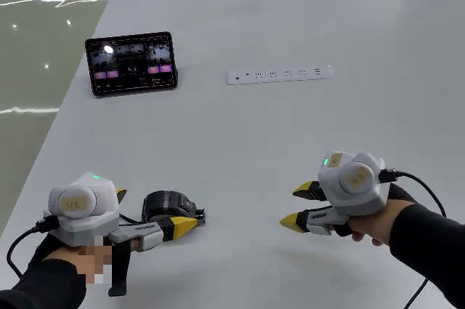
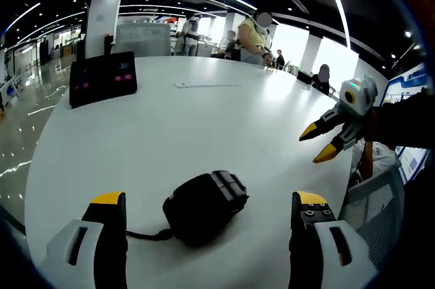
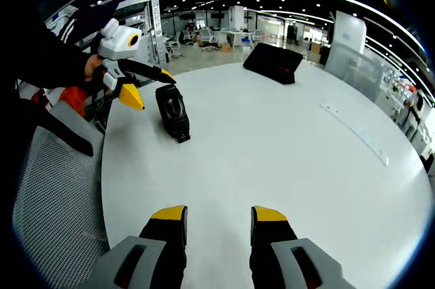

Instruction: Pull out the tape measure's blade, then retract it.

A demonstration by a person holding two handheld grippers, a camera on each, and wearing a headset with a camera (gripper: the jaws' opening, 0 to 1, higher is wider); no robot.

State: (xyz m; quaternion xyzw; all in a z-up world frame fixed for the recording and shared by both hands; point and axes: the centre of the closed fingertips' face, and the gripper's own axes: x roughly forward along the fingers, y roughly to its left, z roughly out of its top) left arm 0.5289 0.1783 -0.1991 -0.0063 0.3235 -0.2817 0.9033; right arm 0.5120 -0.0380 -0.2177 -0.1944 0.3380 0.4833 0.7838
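Presently the left claw (image 2: pixel 209 198) gapes around the tape measure (image 1: pixel 168 206), the right claw (image 3: pixel 219 213) parted well aside.

Left gripper (image 2: pixel 209 200): jaws spread wide, yellow-tipped.
Tape measure (image 2: pixel 204 207): black, on the white table (image 2: pixel 170 132), between the jaws, touching neither.
Right gripper (image 2: pixel 313 147): ahead to the right, jaws parted.
Tablet (image 2: pixel 103 78): far ahead, left.
Power strip (image 2: pixel 207 85): far ahead.

Held low in each hand and pointing inward, the left gripper (image 1: pixel 154 209) gapes wide and the right gripper (image 1: pixel 290 206) is parted less.
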